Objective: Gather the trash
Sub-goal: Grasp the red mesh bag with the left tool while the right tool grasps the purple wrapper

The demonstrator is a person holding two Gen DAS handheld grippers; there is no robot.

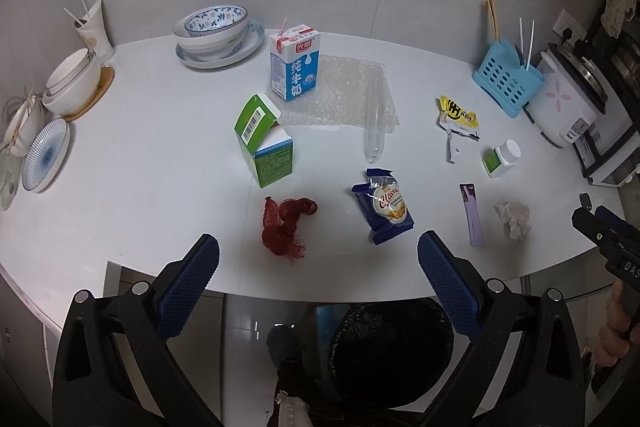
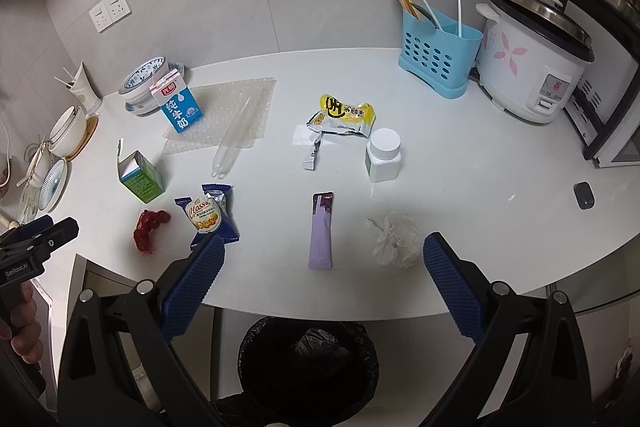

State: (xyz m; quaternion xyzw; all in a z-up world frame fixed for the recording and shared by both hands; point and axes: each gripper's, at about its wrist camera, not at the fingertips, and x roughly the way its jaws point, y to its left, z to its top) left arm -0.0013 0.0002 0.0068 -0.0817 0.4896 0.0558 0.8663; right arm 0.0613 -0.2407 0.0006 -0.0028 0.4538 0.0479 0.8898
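Trash lies on a white counter (image 1: 152,155): a red mesh net (image 1: 286,223), a blue snack wrapper (image 1: 384,209), a purple sachet (image 1: 472,215), a crumpled tissue (image 1: 514,219), a yellow wrapper (image 1: 458,117), an opened green carton (image 1: 266,147), a blue milk carton (image 1: 295,65), a clear plastic tube (image 1: 374,111) on bubble wrap (image 1: 344,87). My left gripper (image 1: 318,259) is open and empty, above the counter's front edge near the net. My right gripper (image 2: 324,267) is open and empty, above the purple sachet (image 2: 321,233) and tissue (image 2: 394,239). A black-lined bin (image 2: 308,363) stands below.
Bowls and plates (image 1: 216,37) sit at the back left, more dishes (image 1: 72,79) along the left edge. A blue utensil caddy (image 2: 438,57), a rice cooker (image 2: 532,67) and a white pill bottle (image 2: 383,155) stand on the right. A small dark object (image 2: 584,195) lies far right.
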